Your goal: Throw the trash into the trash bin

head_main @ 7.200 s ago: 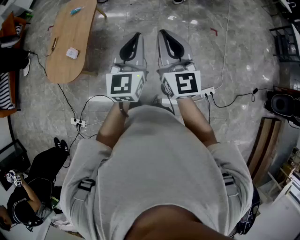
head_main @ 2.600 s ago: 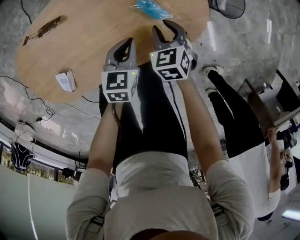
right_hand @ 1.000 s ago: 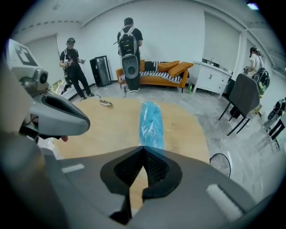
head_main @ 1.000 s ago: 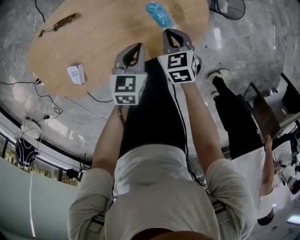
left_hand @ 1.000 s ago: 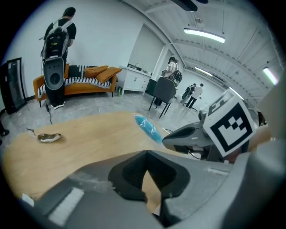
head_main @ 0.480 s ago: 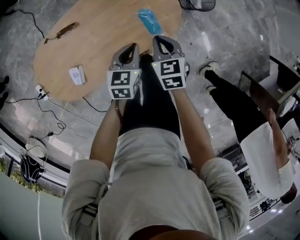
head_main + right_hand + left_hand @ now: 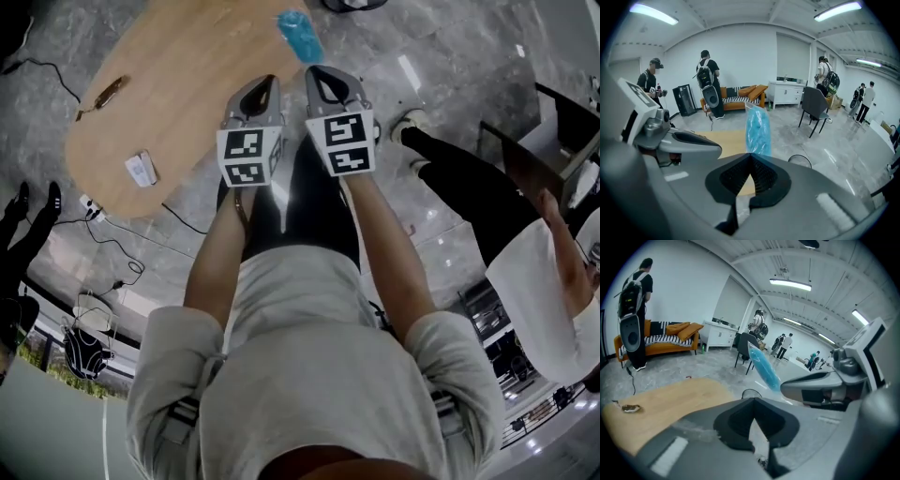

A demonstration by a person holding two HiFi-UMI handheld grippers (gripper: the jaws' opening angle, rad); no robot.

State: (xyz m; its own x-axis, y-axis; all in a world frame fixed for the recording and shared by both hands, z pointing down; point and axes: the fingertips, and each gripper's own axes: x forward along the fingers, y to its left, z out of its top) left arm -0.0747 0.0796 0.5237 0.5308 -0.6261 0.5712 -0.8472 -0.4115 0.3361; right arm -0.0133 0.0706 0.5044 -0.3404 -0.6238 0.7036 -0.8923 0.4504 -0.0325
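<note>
Above the table [image 7: 178, 89], a blue wrapper [image 7: 298, 36] is pinched by the right hand-held gripper [image 7: 319, 73], the left hand-held gripper [image 7: 265, 82] pressed together empty, and is best released squarely over the trash bin [image 7: 800, 161].

We see an evenly bright room lit by ceiling strip lights [image 7: 790, 284], which lay pale glare streaks on the polished floor [image 7: 448, 66] and cast only soft shadows. Both gripper views bow strongly toward dark, vignetted corners. There the left gripper [image 7: 752, 399] and right gripper [image 7: 751, 154] loom close and out of focus, while the blue bag [image 7: 758, 126] looks fairly crisp.
</note>
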